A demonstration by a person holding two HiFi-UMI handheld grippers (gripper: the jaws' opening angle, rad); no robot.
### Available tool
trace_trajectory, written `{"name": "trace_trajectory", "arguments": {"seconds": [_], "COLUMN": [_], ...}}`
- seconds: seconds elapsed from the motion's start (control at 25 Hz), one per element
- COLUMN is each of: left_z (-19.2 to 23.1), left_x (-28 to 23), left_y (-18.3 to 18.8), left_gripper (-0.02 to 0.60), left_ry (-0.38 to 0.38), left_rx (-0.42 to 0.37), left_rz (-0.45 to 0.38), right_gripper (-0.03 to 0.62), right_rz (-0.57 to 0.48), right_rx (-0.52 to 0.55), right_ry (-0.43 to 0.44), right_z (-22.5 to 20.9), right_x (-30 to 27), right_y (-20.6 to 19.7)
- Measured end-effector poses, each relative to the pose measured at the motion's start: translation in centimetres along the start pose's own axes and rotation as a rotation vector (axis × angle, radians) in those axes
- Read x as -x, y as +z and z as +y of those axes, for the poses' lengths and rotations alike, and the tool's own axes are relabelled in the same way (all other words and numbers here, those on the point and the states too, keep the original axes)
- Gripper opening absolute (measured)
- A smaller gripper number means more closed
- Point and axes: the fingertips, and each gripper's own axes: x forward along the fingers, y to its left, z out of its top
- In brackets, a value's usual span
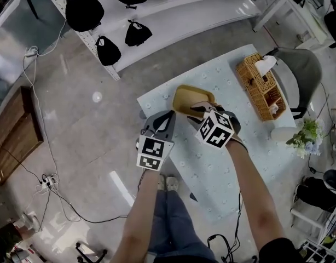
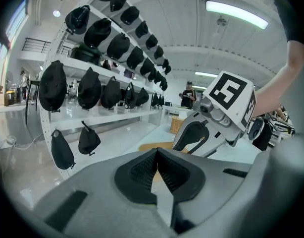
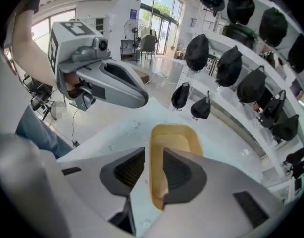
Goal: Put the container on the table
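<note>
The container is mustard yellow, the desk pale blue with faint small motifs, the basket tan wicker. The left hand-held gripper and right hand-held gripper are grey, their cubes black-and-white.

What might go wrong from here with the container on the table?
The right gripper is open with the container's rim between its jaws; a tilted withdrawal might hook the rim and drag it. The container lies near the table's far edge, so a drag could push it off. The shut left gripper hovers close and might be bumped.
</note>
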Motion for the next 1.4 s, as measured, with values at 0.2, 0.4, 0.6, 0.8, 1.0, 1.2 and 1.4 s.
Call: {"name": "trace_trajectory", "arguments": {"seconds": [0.2,0.4,0.6,0.8,1.0,1.2,1.4], "left_z": [-0.5,-2.1,-5.8,-8.9,-11.1,-12.2,-12.6], "left_x": [3.6,8.5,14.6,19.4,22.3,24.0,24.5], "left_y": [5.7,15.2,22.9,26.5,26.8,25.6,24.4], "left_gripper": [0.008,0.008,0.008,0.008,0.008,0.008,0.008], "left_ry": [0.006,0.004,-0.018,-0.024,-0.031,-0.025,-0.022], "left_rx": [-0.061,-0.17,-0.234,-0.273,-0.288,-0.263,-0.246], "left_rz": [-0.076,-0.216,-0.344,-0.421,-0.444,-0.444,-0.432], "right_gripper": [0.112,0.035,0.0,0.0,-0.002,-0.002,-0.002], "right_rz": [-0.328,-0.686,-0.884,-0.961,-0.995,-1.018,-1.019], "right_rx": [-0.302,-0.565,-0.66,-0.643,-0.653,-0.675,-0.677], "right_ry": [-0.152,-0.394,-0.599,-0.735,-0.816,-0.86,-0.87], "right_z": [-1.7,-3.5,-1.8,1.2,4.5,6.8,8.1], "right_x": [8.7,20.3,30.7,37.7,41.8,43.9,44.1], "right_y": [4.0,5.6,5.3,4.7,2.9,1.3,0.8]}}
